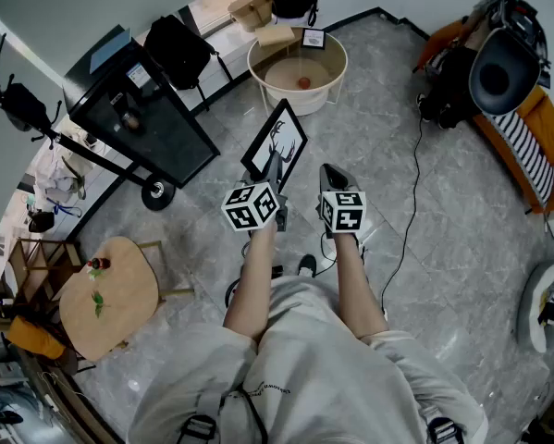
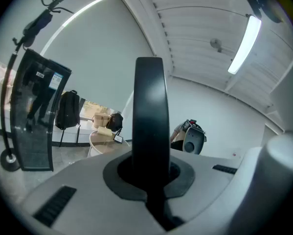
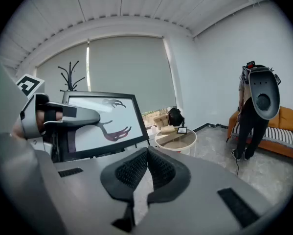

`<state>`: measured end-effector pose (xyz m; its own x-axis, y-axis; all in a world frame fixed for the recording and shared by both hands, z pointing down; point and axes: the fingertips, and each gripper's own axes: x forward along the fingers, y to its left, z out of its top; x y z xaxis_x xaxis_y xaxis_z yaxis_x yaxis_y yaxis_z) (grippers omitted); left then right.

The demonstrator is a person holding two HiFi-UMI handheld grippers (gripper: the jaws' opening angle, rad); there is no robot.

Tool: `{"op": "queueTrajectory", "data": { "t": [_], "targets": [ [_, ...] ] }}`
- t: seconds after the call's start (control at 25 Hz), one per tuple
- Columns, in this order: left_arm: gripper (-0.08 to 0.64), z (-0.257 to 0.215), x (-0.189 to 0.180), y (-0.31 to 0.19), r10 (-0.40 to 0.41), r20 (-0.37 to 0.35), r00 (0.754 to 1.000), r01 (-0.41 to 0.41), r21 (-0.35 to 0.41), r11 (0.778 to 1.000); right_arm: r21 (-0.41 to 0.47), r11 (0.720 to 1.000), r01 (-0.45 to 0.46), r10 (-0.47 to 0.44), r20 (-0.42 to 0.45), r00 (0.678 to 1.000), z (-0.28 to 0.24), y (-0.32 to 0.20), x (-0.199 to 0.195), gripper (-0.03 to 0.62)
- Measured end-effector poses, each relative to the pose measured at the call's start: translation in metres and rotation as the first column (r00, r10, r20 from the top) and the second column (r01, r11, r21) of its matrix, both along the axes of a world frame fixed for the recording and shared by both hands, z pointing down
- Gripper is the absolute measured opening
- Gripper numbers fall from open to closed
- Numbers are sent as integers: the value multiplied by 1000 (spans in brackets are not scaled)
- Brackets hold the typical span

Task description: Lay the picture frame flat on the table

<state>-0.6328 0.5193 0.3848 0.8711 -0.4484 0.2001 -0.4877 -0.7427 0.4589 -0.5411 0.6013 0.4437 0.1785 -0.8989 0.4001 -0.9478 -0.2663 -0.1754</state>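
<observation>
Black picture frame (image 1: 277,144), just one, is sitting clamped in left gripper (image 1: 274,169), at its 12 o'clock; right gripper (image 1: 333,176) is hanging closed, empty.

I count two grippers, the left gripper (image 1: 275,169) and the right gripper (image 1: 332,172); one picture frame (image 1: 278,140); one round white table (image 1: 256,70); two black bags (image 1: 177,49); one black board on wheels (image 1: 138,118); one orange sofa (image 1: 552,132); one wooden stool (image 1: 110,299); one coat stand (image 3: 69,75); one long ceiling lamp (image 2: 244,43).
</observation>
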Motion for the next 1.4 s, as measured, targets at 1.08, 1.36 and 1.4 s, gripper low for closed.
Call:
{"op": "queueTrajectory", "data": {
  "t": [1.08,1.36,1.4],
  "targets": [
    [26,16,141,-103,131,150,980,-151,134,979,69,995,-72,67,80,995,2,-95,142,35],
    [26,9,204,-166,151,153,977,-171,130,977,45,997,-57,52,89,995,2,-152,188,35],
    [27,10,211,-172,156,164,974,-179,136,974,39,998,-56,52,91,995,3,-159,193,35]
  ]
}}
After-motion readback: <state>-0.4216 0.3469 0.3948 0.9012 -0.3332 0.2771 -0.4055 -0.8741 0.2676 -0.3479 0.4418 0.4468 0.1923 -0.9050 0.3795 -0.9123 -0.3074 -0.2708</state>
